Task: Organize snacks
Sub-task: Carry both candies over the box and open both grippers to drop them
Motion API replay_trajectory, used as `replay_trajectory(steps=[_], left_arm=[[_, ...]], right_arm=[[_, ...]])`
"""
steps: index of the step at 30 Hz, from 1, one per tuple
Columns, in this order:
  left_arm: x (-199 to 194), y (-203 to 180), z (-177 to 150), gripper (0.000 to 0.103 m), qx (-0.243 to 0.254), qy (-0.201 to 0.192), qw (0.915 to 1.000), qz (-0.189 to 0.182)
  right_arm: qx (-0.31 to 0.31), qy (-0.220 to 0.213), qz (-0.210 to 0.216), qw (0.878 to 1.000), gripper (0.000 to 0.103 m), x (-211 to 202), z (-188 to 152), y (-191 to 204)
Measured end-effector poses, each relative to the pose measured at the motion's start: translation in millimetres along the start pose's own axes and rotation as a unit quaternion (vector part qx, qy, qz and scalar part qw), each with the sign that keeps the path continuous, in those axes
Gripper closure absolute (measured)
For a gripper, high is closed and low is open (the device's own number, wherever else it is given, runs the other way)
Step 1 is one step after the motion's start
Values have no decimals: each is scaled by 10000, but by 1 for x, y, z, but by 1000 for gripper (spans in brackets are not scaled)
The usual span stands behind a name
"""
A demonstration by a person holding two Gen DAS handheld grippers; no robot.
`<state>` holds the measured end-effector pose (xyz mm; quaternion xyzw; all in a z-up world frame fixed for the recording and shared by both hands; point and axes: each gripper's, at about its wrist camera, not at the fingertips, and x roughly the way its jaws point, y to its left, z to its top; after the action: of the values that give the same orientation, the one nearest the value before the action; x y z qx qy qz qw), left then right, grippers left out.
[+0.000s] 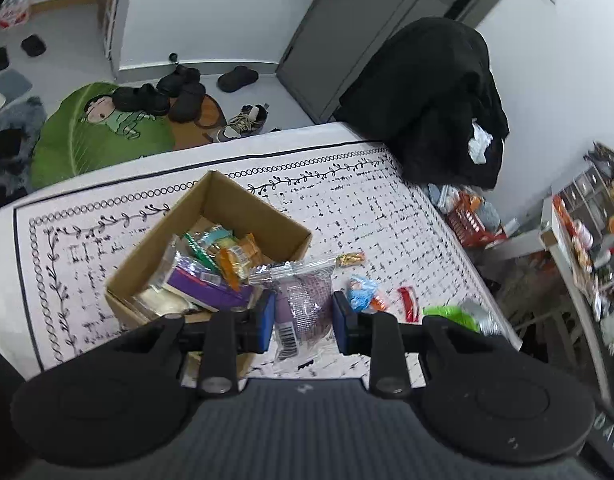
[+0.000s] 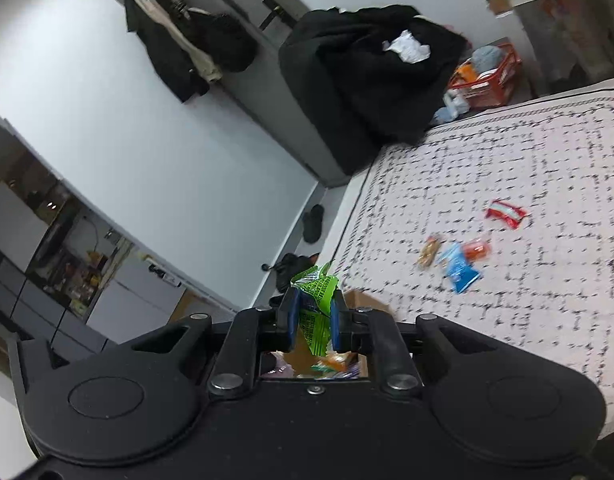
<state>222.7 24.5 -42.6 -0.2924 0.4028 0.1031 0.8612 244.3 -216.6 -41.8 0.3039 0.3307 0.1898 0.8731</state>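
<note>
- Left wrist view: the left gripper (image 1: 303, 322) has its two blue-padded fingers wide apart, one on each side of a clear plastic bag with a purple snack inside (image 1: 303, 300). The pads do not press it yet, so it holds nothing.
- That bag lies on the white cloth with black marks (image 1: 367, 208), just beside the brown cardboard box (image 1: 211, 236). The box sits past the left finger and is already piled with snack packs.
- Past the right finger lie a small blue packet (image 1: 361, 294), a red packet (image 1: 407, 302) and a tiny gold one (image 1: 350, 259), all loose on the cloth.
- Right wrist view: the right gripper (image 2: 315, 316) is squeezed tight on a crinkly green snack wrapper (image 2: 316, 300). The wrapper sticks up above the fingertips. A bit of the box and its snacks shows right under the fingers.
- What could go wrong: the green wrapper is thin and slippery, so it might slide out before it is over the box.
- The box looks very full, so a new pack could roll off the pile onto the cloth.
- The clear bag is floppy. If the left fingers close on just one edge, it may sag and fall.
</note>
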Motion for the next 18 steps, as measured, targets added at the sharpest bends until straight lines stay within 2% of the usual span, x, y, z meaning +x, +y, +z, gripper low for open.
replay_trajectory(steps=[10,18], left_arm=[[-16,44,10,74,-16,-46,10000,8],[-16,68,16,74,-54,-43,10000,-54]], right_arm=[[-34,182,309,9993,88,23,-30,25],[65,177,455,9988,88,31,-45,29]])
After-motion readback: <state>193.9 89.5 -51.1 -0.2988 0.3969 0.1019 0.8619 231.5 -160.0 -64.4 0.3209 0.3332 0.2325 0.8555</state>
